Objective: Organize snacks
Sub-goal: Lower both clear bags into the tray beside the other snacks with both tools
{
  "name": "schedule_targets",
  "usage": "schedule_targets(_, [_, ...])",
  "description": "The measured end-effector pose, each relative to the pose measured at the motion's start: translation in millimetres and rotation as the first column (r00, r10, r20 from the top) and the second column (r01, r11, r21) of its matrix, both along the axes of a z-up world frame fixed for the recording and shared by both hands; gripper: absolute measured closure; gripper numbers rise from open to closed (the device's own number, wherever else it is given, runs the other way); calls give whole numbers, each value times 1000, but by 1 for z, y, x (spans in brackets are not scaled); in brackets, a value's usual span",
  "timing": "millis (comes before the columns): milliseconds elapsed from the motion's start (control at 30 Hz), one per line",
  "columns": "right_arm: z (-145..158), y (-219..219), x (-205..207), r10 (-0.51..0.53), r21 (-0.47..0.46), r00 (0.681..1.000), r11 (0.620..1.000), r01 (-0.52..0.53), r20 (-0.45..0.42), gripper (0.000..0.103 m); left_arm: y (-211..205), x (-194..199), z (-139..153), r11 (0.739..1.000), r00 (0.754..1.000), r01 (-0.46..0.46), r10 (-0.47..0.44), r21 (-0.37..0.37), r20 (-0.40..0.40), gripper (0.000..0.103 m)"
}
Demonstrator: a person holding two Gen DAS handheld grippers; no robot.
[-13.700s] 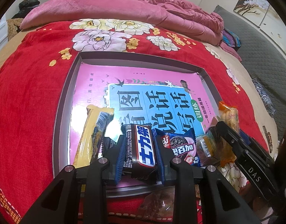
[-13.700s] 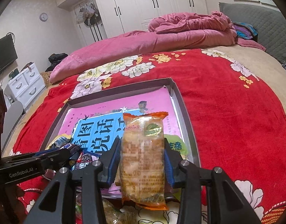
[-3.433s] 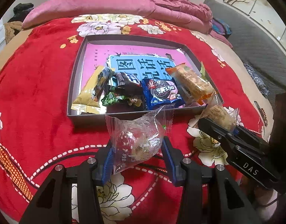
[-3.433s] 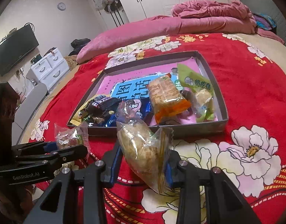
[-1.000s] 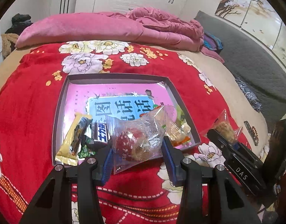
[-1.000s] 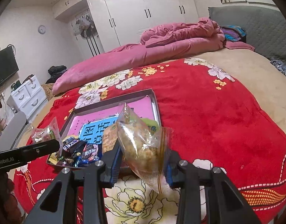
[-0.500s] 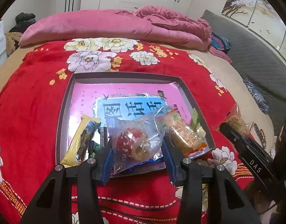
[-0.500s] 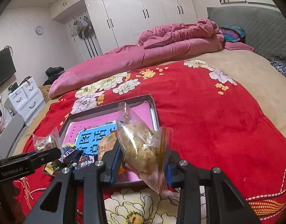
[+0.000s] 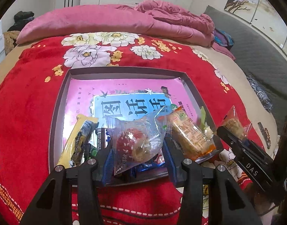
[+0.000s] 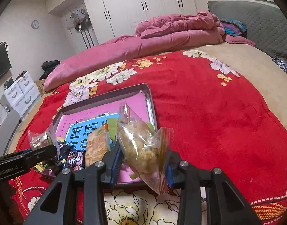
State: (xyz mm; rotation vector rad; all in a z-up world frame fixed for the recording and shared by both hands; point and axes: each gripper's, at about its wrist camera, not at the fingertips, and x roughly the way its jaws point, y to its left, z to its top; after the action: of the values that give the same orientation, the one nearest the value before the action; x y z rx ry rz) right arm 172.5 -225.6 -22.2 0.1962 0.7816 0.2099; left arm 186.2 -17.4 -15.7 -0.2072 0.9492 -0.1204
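A shallow grey box [image 9: 57, 101] with a pink and blue printed bottom lies on the red flowered blanket. Several snacks lie along its near edge: a yellow packet [image 9: 76, 140], a chocolate bar [image 9: 101, 137], an orange cracker pack [image 9: 190, 133]. My left gripper [image 9: 136, 157] is shut on a clear bag with a red sweet [image 9: 134, 140], held over the box's near edge. My right gripper [image 10: 143, 161] is shut on a clear bag of brown crumbly snack [image 10: 143, 146], held over the box's near right corner [image 10: 152, 112]. The right gripper also shows in the left wrist view [image 9: 237, 136].
The box sits on a bed with a red blanket [image 10: 209, 103] and a rolled pink quilt [image 9: 106, 20] behind it. A grey padded headboard [image 9: 265, 56] is at the right, white wardrobes [image 10: 143, 9] and a white drawer unit [image 10: 19, 91] stand beyond the bed.
Both grippers, each holding its bag, have moved forward and down toward the box; the box and its snacks now appear closer and larger.
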Motion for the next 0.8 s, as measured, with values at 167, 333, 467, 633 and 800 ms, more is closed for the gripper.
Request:
schedule_targets(167, [-7, 8, 3, 21, -10, 1000, 1000, -21, -19, 64, -1, 2, -5, 1000, 1000, 1, -1, 1, -9, 54])
schedule_targets(333, [-12, 19, 6, 48, -16, 998, 999, -48, -32, 64, -1, 4, -7, 1000, 1000, -3, 3, 4, -13, 54])
schedule_targets(467, [-12, 26, 6, 70, -22, 997, 997, -71, -22, 64, 0, 5, -8, 1000, 1000, -7, 7, 3, -13, 54])
schedule_targets(633, [-14, 33, 8, 100, -8, 995, 995, -100, -23, 64, 0, 7, -11, 1000, 1000, -9, 9, 5, -17, 54])
schedule_targets(800, [-16, 40, 8, 133, 5, 991, 991, -133, -18, 64, -1, 8, -12, 1000, 1000, -8, 8, 6, -19, 54])
